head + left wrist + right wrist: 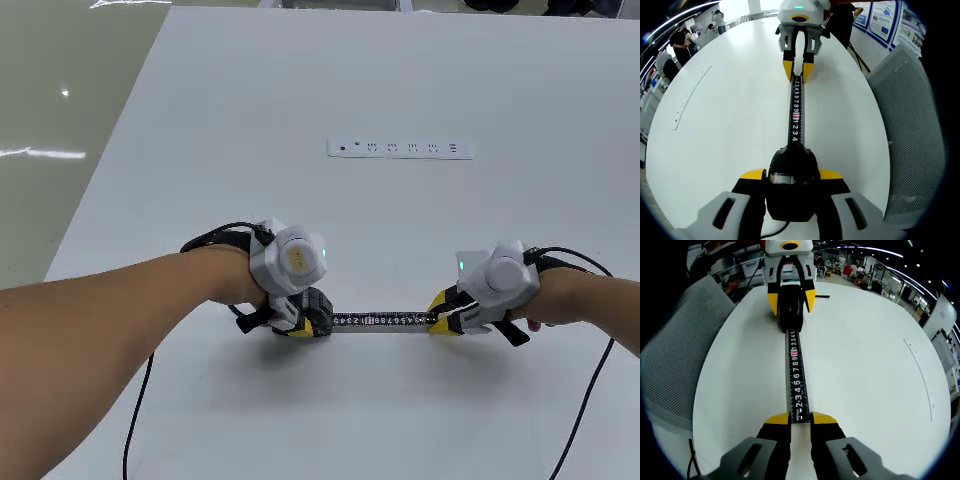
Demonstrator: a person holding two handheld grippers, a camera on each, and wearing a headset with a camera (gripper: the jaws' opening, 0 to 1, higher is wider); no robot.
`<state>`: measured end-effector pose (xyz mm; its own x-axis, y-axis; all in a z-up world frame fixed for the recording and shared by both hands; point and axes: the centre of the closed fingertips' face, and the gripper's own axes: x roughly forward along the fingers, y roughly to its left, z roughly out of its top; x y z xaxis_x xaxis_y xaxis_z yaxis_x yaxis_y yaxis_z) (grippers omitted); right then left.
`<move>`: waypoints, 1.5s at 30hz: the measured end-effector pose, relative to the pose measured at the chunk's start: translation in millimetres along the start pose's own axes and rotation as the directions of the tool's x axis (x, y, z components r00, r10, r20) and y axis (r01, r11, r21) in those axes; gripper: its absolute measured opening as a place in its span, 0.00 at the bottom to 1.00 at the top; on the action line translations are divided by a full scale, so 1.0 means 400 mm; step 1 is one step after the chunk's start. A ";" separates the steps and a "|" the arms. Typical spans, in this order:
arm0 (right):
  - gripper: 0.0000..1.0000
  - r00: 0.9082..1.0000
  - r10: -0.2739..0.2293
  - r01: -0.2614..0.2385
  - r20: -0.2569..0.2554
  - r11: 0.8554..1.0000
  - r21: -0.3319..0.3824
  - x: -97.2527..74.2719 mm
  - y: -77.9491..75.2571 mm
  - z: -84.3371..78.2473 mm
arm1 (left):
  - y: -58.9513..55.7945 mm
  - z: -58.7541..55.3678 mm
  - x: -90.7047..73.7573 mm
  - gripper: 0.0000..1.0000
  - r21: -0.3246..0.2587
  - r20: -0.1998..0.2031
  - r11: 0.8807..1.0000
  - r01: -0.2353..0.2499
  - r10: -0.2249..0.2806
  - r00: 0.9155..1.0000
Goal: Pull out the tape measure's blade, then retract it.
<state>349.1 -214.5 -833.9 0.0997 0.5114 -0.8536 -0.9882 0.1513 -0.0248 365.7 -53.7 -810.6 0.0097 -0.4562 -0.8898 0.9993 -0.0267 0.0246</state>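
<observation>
- The right gripper point(800, 418) has its jaws pinched shut on the tip of the blade point(796, 375). A weak pinch could let the spring snap it away.
- The left gripper point(792, 174) has its jaws clamped around the tape measure case point(792, 192). An uneven pull could twist it loose.
- The blade lies part-drawn, low over the table point(400, 80). A fast release may kink it.

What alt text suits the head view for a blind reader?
Two grippers stretch a tape measure over a white table: the left gripper clamps its case, the right gripper pinches its blade. A white strip lies beyond.
</observation>
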 end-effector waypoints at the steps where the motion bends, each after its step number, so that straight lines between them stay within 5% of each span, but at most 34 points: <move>1: 0.13 1.000 0.000 0.000 0.001 1.000 0.000 0.000 -0.001 -0.001 | 0.000 0.000 0.000 0.34 0.000 0.000 1.000 0.000 0.000 1.000; 45: 0.13 1.000 -0.006 0.006 -0.012 1.000 0.014 -0.024 0.000 -0.040 | -0.001 0.000 0.002 0.34 0.000 -0.003 1.000 -0.002 0.002 1.000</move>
<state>346.2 -232.8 -834.2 0.1040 0.5005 -0.8595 -0.9859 0.1660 -0.0226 365.4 -54.2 -811.3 0.0115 -0.4535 -0.8912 0.9993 -0.0257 0.0260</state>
